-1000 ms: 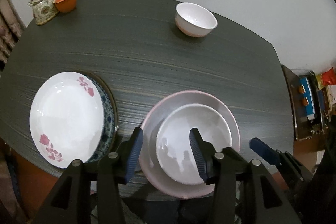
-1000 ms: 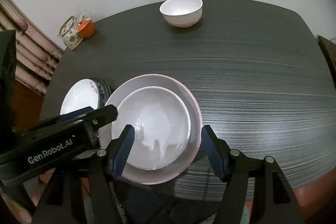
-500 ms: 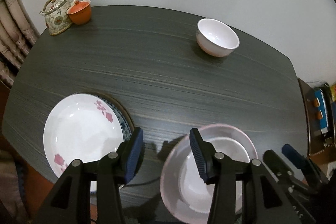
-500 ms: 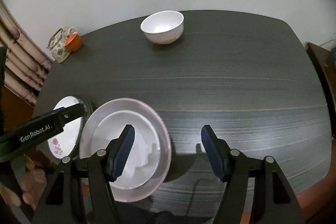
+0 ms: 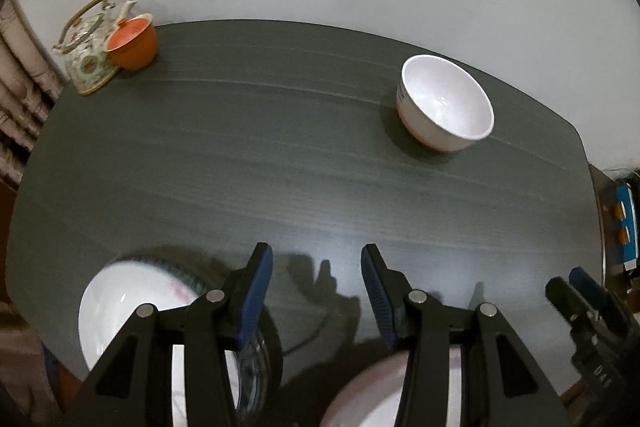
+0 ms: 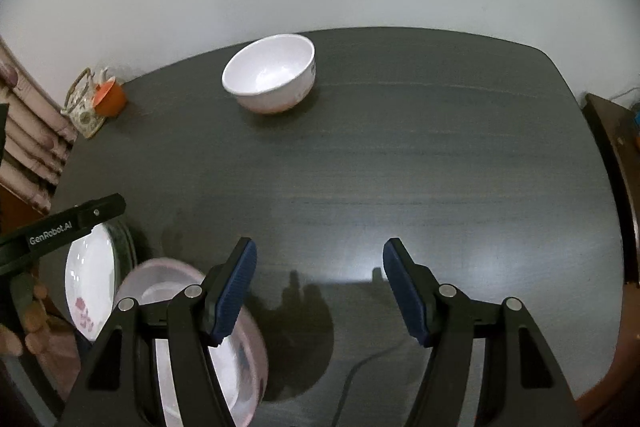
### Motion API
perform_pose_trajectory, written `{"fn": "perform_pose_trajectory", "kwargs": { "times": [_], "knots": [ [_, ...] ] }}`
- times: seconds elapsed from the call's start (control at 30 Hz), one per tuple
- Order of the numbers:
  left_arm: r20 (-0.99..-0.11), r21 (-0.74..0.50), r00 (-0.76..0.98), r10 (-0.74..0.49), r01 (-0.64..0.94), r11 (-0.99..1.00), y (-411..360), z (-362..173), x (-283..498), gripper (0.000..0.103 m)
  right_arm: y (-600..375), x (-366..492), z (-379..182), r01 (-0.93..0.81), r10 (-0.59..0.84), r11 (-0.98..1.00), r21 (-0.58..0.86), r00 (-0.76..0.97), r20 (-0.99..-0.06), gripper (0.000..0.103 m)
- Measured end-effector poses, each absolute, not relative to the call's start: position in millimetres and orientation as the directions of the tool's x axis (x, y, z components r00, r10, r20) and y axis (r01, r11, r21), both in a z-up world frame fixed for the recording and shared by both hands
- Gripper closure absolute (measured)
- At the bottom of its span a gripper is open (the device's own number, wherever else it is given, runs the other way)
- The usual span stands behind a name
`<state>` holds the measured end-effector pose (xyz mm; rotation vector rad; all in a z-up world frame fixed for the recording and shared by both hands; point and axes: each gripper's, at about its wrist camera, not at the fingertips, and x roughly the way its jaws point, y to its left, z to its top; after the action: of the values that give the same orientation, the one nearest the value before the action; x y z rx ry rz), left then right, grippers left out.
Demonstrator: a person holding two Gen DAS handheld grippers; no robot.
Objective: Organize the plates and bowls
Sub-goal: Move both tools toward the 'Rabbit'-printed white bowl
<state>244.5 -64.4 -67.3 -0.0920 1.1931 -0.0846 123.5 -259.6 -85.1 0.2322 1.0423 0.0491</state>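
Note:
A white bowl stands upright on the far part of the dark table; it also shows in the right wrist view. A white plate with pink flowers lies on a blue-patterned plate at the near left. A pink plate holding a shallow pale dish lies at the near edge, partly hidden by my fingers. My left gripper is open and empty above the near table. My right gripper is open and empty, right of the pink plate.
A flowered teapot and an orange cup stand at the far left corner by a curtain. A white wall runs behind the table. A low cabinet with blue and orange items stands off the right edge.
Both grippers have pulled back and tilted up from over the pink plate and dish. The stack now sits low in both views, and the far white bowl looks nearer.

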Motion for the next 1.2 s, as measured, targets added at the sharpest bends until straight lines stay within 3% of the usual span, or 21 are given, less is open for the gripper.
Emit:
{"fn": "perform_pose_trajectory", "kwargs": {
  "times": [0.5, 0.77, 0.9, 0.97, 1.07, 1.13, 1.2],
  "knots": [
    [-0.874, -0.384, 0.329, -0.358, -0.015, 0.923, -77, -87, 360, 0.056, -296, 245, -94, 0.087, 0.286, 0.918, 0.387, 0.530, -0.798, 0.040],
    [-0.877, -0.408, 0.280, -0.390, -0.007, 0.913, -106, -110, 398, 0.056, -282, 296, -112, 0.101, 0.294, 0.914, 0.393, 0.502, -0.813, 0.041],
    [-0.891, -0.397, 0.251, -0.379, -0.024, 0.918, -109, -129, 411, 0.058, -275, 312, -128, 0.110, 0.300, 0.913, 0.393, 0.471, -0.829, 0.050],
    [-0.891, -0.402, 0.240, -0.385, -0.023, 0.915, -111, -136, 414, 0.076, -272, 319, -136, 0.115, 0.311, 0.909, 0.402, 0.457, -0.834, 0.053],
    [-0.881, -0.424, 0.239, -0.408, -0.020, 0.905, -111, -140, 417, 0.087, -268, 326, -145, 0.121, 0.326, 0.901, 0.416, 0.443, -0.835, 0.067],
    [-0.890, -0.401, 0.241, -0.387, -0.012, 0.916, -113, -138, 415, 0.088, -266, 329, -151, 0.121, 0.343, 0.895, 0.430, 0.430, -0.835, 0.082],
    [-0.896, -0.388, 0.238, -0.375, -0.008, 0.922, -118, -136, 412, 0.088, -267, 328, -152, 0.128, 0.353, 0.887, 0.444, 0.433, -0.829, 0.082]
  ]
}}
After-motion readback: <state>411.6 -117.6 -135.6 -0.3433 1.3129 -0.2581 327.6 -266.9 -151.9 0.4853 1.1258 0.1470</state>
